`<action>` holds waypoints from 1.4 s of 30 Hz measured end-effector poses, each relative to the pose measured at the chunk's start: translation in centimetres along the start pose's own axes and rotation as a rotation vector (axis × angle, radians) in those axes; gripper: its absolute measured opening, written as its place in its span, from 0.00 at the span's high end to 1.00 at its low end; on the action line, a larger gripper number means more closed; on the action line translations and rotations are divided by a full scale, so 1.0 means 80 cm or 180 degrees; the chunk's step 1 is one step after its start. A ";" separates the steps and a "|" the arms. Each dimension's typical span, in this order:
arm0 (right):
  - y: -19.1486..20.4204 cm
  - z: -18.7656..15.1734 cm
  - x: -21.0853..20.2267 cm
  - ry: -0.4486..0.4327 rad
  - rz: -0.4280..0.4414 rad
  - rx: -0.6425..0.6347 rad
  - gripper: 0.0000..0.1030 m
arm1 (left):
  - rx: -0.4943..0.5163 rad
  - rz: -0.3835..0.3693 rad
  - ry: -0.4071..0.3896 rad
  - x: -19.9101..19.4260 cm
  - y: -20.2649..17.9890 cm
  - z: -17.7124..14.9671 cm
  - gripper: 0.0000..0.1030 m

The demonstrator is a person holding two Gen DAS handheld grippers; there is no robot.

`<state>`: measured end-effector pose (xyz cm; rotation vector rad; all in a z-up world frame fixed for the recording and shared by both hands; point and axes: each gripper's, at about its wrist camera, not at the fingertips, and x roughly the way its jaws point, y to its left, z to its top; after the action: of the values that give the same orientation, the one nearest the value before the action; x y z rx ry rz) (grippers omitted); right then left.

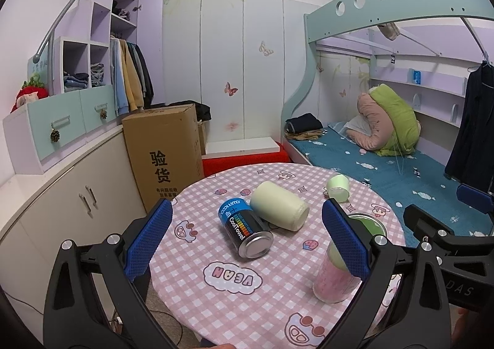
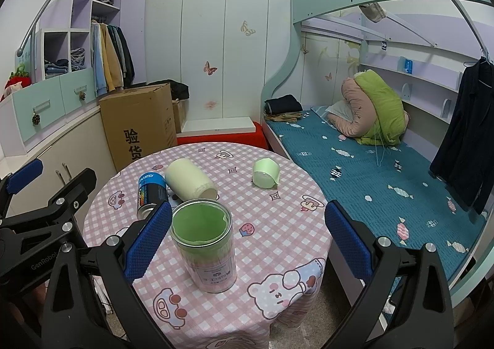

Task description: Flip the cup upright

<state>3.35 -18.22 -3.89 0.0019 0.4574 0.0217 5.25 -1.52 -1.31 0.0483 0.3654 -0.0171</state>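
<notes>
A round table with a pink checked cloth point(image 1: 234, 312) point(image 2: 278, 244) holds several containers. A pale cream cup point(image 1: 279, 205) point(image 2: 190, 183) lies on its side mid-table. A small green cup point(image 1: 338, 188) point(image 2: 265, 173) lies on its side further back. A black and blue can point(image 1: 245, 230) point(image 2: 150, 193) lies beside the cream cup. A clear jar with green and pink inside point(image 2: 202, 244) point(image 1: 339, 271) stands upright near the front. My left gripper point(image 1: 247, 244) is open above the can. My right gripper point(image 2: 248, 241) is open, the jar just inside its left finger.
A cardboard box point(image 1: 163, 160) stands on the floor behind the table at left, next to low cabinets point(image 1: 68, 194). A bunk bed with a blue cover point(image 2: 370, 170) runs along the right side. A dark coat point(image 2: 466, 132) hangs at far right.
</notes>
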 end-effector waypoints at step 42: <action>0.004 0.002 -0.002 -0.0047 -0.0008 -0.0006 0.07 | -0.0005 -0.0028 -0.0115 -0.006 -0.002 0.003 0.05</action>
<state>3.30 -17.93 -3.66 -0.0003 0.4425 0.0197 4.89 -1.67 -0.92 0.0448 0.3296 -0.0264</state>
